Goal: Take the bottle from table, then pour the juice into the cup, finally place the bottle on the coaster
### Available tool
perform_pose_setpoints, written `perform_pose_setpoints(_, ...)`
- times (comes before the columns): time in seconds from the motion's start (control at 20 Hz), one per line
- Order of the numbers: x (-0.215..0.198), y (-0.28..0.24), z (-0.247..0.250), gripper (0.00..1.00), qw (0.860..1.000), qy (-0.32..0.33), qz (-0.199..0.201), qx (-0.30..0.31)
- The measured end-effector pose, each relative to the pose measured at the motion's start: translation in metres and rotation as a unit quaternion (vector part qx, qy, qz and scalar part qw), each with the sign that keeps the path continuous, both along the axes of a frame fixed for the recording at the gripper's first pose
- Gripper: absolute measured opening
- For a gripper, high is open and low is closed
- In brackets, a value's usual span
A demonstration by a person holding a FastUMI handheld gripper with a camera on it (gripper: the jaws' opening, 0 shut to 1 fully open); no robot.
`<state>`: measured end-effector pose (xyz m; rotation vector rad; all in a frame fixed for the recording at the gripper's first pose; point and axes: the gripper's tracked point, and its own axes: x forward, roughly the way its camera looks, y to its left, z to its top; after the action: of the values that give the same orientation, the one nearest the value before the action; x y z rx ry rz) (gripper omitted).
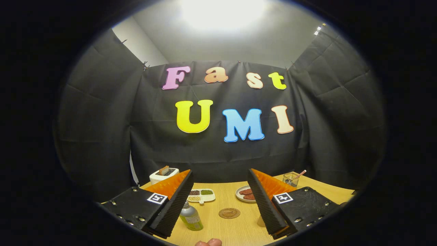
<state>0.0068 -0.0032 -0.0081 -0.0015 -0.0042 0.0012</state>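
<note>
A small bottle point(191, 217) of greenish juice stands upright on the wooden table point(235, 229), just inside my left finger, which hides its left side. A round brown coaster point(229, 213) lies on the table between the fingers, a little beyond the bottle. Part of a pale cup point(261, 221) peeks out behind my right finger. My gripper point(218, 205) is open wide, held above the table, with nothing between its fingers.
At the back of the table are a white toaster point(163, 175) with a slice in it, a divided white dish point(201, 195) of grains, a plate point(244, 194) with sausages and a small wire basket point(291, 178). A fingertip point(209, 243) shows at the near edge.
</note>
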Motion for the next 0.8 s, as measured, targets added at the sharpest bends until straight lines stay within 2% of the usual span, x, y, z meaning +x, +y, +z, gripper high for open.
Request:
perform_pose_setpoints(0.4, 0.012, 0.019, -0.008, 0.97, 1.0, -0.007, 0.017, -0.007)
perform_pose_setpoints(0.8, 0.031, 0.048, -0.049, 0.97, 0.999, 0.021, 0.028, -0.025)
